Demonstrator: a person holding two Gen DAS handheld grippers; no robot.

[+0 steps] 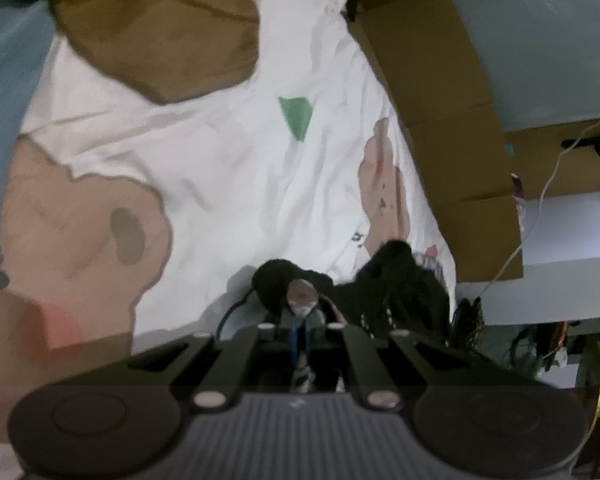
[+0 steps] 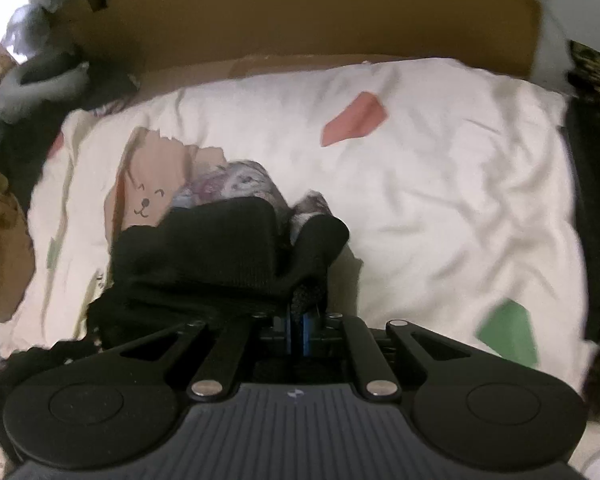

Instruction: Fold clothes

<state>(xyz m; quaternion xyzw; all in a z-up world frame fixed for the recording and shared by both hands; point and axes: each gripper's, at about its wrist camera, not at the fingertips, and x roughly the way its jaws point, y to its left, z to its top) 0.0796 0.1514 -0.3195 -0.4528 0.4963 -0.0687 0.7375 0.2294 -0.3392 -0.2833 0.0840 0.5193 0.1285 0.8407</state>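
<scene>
A black knitted garment (image 2: 204,252) with a floral lining (image 2: 236,180) lies bunched on a white sheet (image 2: 440,208) printed with a bear and coloured shapes. My right gripper (image 2: 302,304) is shut on an edge of the black garment, which drapes to its left. In the left wrist view the same black garment (image 1: 400,284) hangs by my left gripper (image 1: 302,300), which is shut on a fold of it. The fingertips of both grippers are hidden by cloth.
A brown cloth (image 1: 156,28) lies on the white sheet (image 1: 220,160) at the far side. A cardboard box wall (image 1: 452,128) runs along the right, and cardboard (image 2: 300,12) stands behind the sheet. Grey clothes (image 2: 40,68) are piled at far left. A white cable (image 1: 540,200) hangs right.
</scene>
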